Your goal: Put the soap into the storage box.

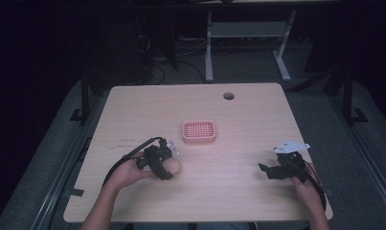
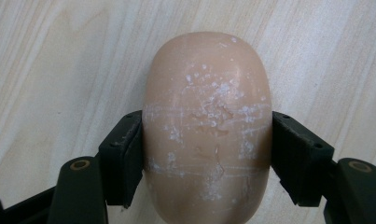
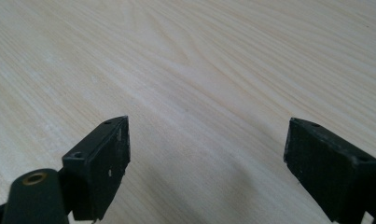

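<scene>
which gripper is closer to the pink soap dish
Left. The left gripper sits just below and left of the pink soap dish, its jaws closed on a tan soap bar. The right gripper rests open, farther off toward the table's right edge.

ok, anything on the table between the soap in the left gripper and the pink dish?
Nothing visible. The left gripper is shut on the soap on the table; the pink dish sits beyond it, toward the far edge, with bare wood between. The right gripper is open, off to the side.
</scene>
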Demonstrator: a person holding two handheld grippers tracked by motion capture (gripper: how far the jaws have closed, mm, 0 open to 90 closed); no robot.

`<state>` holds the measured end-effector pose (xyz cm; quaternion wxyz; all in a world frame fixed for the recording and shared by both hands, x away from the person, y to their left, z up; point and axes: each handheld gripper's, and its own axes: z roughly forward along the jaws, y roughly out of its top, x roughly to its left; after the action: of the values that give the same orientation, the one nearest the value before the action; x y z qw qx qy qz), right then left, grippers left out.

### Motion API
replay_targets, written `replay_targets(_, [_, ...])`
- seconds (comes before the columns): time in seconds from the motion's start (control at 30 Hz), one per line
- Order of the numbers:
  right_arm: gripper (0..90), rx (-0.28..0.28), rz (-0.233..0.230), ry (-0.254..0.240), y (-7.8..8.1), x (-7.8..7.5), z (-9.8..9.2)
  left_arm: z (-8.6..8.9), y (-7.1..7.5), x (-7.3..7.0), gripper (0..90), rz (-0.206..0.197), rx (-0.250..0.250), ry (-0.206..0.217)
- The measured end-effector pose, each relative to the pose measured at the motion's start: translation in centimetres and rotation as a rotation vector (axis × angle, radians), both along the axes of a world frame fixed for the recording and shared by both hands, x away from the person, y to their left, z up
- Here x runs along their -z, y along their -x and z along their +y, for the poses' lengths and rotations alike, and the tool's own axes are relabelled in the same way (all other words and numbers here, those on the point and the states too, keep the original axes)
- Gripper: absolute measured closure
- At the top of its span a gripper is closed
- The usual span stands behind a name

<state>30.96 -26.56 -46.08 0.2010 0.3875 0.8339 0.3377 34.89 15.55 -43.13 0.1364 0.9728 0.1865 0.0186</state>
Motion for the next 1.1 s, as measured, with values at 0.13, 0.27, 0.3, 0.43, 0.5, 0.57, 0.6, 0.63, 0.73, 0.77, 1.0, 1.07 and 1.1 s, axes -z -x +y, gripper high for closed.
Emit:
replay_targets(0.13, [13.9,-0.001,-0.001,-0.003,0.0,0.0,0.0,-0.2,-0.1,-0.1,32.4,-0.002,0.006,-0.004])
replay_targets(0.27, [13.9,0.003,0.001,-0.008,0.0,0.0,0.0,-0.5,-0.5,-0.5,32.4,-0.008,0.011,-0.006])
replay_targets(0.3, [13.9,0.001,-0.001,-0.007,0.0,0.0,-0.1,-0.5,-0.6,-0.5,32.4,-0.008,0.01,0.001])
replay_targets(0.43, [13.9,-0.001,-0.001,-0.006,-0.1,0.0,-0.1,-0.7,-0.9,-0.7,32.4,-0.006,0.013,-0.002])
replay_targets(0.5, [13.9,-0.001,-0.002,-0.006,-0.1,0.0,-0.1,-0.8,-1.0,-0.9,32.4,-0.007,0.017,-0.005])
replay_targets(0.57, [13.9,-0.001,-0.003,-0.009,-0.1,0.0,-0.1,-0.9,-1.2,-1.0,32.4,-0.008,0.019,-0.005])
replay_targets(0.6, [13.9,-0.001,-0.003,-0.009,-0.1,0.0,-0.1,-0.9,-1.2,-1.0,32.4,-0.008,0.019,-0.005])
replay_targets(0.63, [13.9,0.003,-0.001,-0.014,-0.1,0.1,-0.1,-1.0,-1.4,-1.2,32.4,-0.013,0.023,-0.003])
replay_targets(0.73, [13.9,0.004,0.001,-0.016,-0.1,0.1,-0.2,-1.1,-1.6,-1.3,32.4,-0.01,0.027,-0.007])
replay_targets(0.77, [13.9,0.004,0.001,-0.016,-0.1,0.1,-0.2,-1.2,-1.7,-1.4,32.4,-0.01,0.027,-0.011])
replay_targets(1.0, [13.9,0.005,0.002,-0.016,-0.1,0.1,-0.3,-1.4,-2.4,-1.8,32.4,-0.008,0.029,0.008])
replay_targets(1.07, [13.9,0.007,0.001,-0.022,-0.1,0.1,-0.3,-1.6,-2.7,-1.9,32.4,-0.001,0.03,0.006])
replay_targets(1.1, [13.9,0.007,0.001,-0.024,-0.1,0.1,-0.3,-1.6,-2.8,-1.9,32.4,-0.003,0.031,0.005])
